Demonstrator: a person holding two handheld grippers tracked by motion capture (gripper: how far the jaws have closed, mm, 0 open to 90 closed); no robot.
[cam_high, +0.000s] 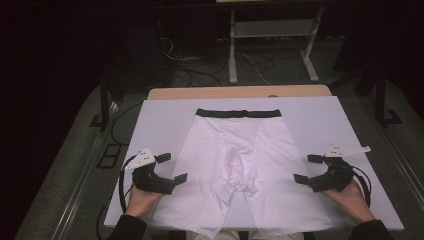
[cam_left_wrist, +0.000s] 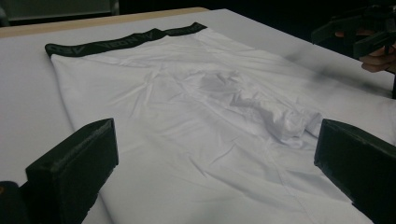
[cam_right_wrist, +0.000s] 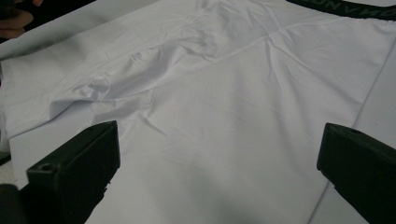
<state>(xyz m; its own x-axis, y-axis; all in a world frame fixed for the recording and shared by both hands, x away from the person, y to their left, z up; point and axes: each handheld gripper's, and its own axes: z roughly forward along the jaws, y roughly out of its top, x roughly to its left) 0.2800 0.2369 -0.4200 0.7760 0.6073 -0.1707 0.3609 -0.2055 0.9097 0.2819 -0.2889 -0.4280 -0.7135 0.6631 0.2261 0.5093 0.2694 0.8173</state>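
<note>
White shorts (cam_high: 240, 160) flat on tabletop (cam_high: 160, 115), waistband far side. Left tongs (cam_high: 172, 167) and right tongs (cam_high: 307, 168) flank them, both released, nothing gripped.

Soft white cloth shorts (cam_high: 235, 165) with a black elastic band (cam_high: 238, 113) lie on a matt board (cam_high: 160, 120).

White shorts spread on a white surface (cam_high: 160, 117).
The shorts (cam_high: 240, 165) lie flat mid-frame, black waistband (cam_high: 238, 113) toward the top edge.

White board (cam_high: 160, 120), wooden table edge (cam_high: 200, 93), floor cables (cam_high: 200, 75)
</note>
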